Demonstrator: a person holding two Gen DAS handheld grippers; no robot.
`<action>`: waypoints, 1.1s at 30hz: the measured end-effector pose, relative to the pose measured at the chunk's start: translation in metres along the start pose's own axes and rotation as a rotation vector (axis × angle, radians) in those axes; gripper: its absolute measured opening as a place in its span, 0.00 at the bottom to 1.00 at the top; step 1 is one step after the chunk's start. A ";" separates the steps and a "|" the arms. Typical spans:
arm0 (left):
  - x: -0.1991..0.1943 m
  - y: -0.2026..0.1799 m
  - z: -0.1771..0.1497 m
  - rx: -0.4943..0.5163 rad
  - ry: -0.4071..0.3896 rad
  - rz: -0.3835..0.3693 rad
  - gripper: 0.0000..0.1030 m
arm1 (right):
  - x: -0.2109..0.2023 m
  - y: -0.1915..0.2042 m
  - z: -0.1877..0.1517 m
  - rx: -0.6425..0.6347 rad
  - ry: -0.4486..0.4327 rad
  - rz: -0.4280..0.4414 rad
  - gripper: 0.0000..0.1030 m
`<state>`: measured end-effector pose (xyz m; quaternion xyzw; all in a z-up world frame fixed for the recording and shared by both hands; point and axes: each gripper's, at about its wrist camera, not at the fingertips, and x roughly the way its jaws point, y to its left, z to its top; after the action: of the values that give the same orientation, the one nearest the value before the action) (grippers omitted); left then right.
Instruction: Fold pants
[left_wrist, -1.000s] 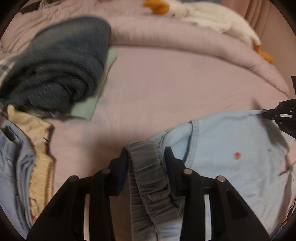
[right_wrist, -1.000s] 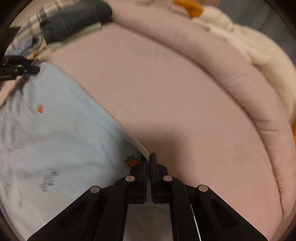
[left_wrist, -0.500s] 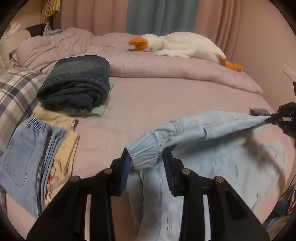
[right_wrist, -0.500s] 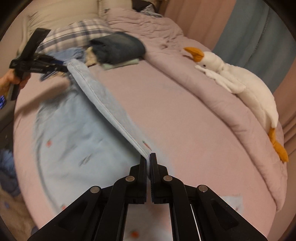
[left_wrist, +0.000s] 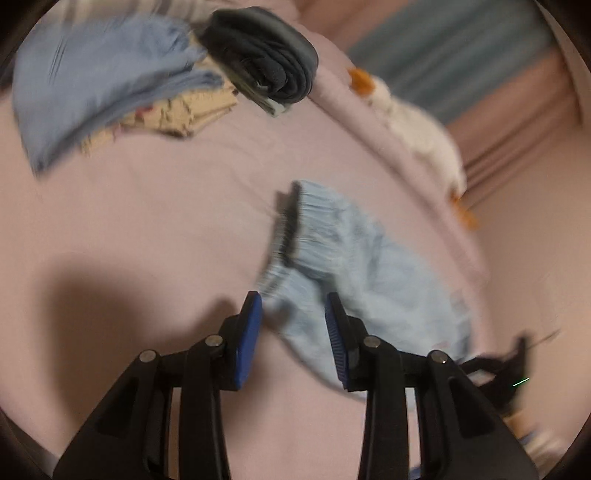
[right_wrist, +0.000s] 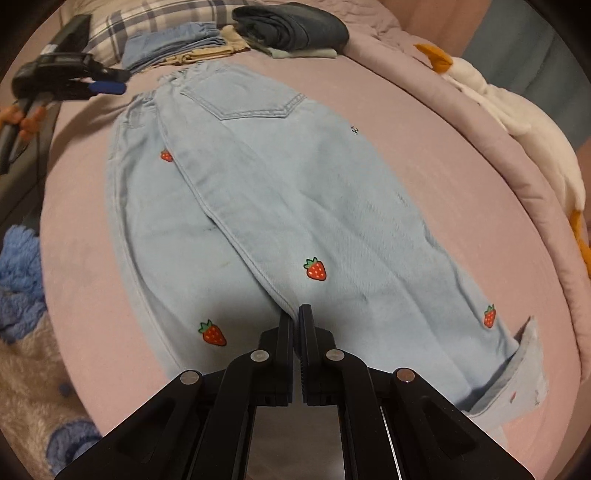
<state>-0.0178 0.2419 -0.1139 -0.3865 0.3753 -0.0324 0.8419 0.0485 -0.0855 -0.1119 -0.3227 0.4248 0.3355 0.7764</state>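
Observation:
Light blue pants (right_wrist: 295, 192) with strawberry prints lie flat on the pink bed (right_wrist: 424, 147), folded lengthwise with one leg over the other, the waistband at the far end. My right gripper (right_wrist: 297, 314) is shut on the leg's edge near the cuffs. Just left of the waistband, my left gripper (right_wrist: 114, 81) hangs open, holding nothing. The left wrist view is blurred: the open left gripper (left_wrist: 293, 299) has the elastic waistband (left_wrist: 295, 229) lying on the bed just ahead of it. The right gripper (left_wrist: 498, 369) is a dark smear at the lower right.
Folded clothes are stacked past the waistband: dark jeans (right_wrist: 291, 29), light blue denim (right_wrist: 173, 44) and a beige piece. A plaid pillow (right_wrist: 147, 18) lies behind them. A white goose plush (right_wrist: 517, 122) rests on the duvet ridge at right. A blue fluffy item (right_wrist: 18, 273) sits off the bed's left edge.
The pants were held up, stretched between both grippers; now they lie flat on the bed. My left gripper has opened, let go of the waistband and drawn back.

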 end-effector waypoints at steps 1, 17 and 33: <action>0.001 -0.001 0.000 -0.038 0.000 -0.042 0.34 | 0.000 -0.002 0.002 0.008 -0.006 -0.001 0.04; 0.068 -0.034 0.012 -0.311 0.132 -0.041 0.51 | -0.033 -0.027 0.021 0.127 -0.159 0.036 0.04; 0.021 -0.045 -0.001 -0.146 0.064 0.096 0.12 | -0.051 0.030 -0.008 -0.035 -0.140 0.079 0.04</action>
<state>0.0074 0.2026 -0.0965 -0.4274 0.4215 0.0229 0.7994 -0.0003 -0.0871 -0.0767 -0.2949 0.3762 0.3950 0.7845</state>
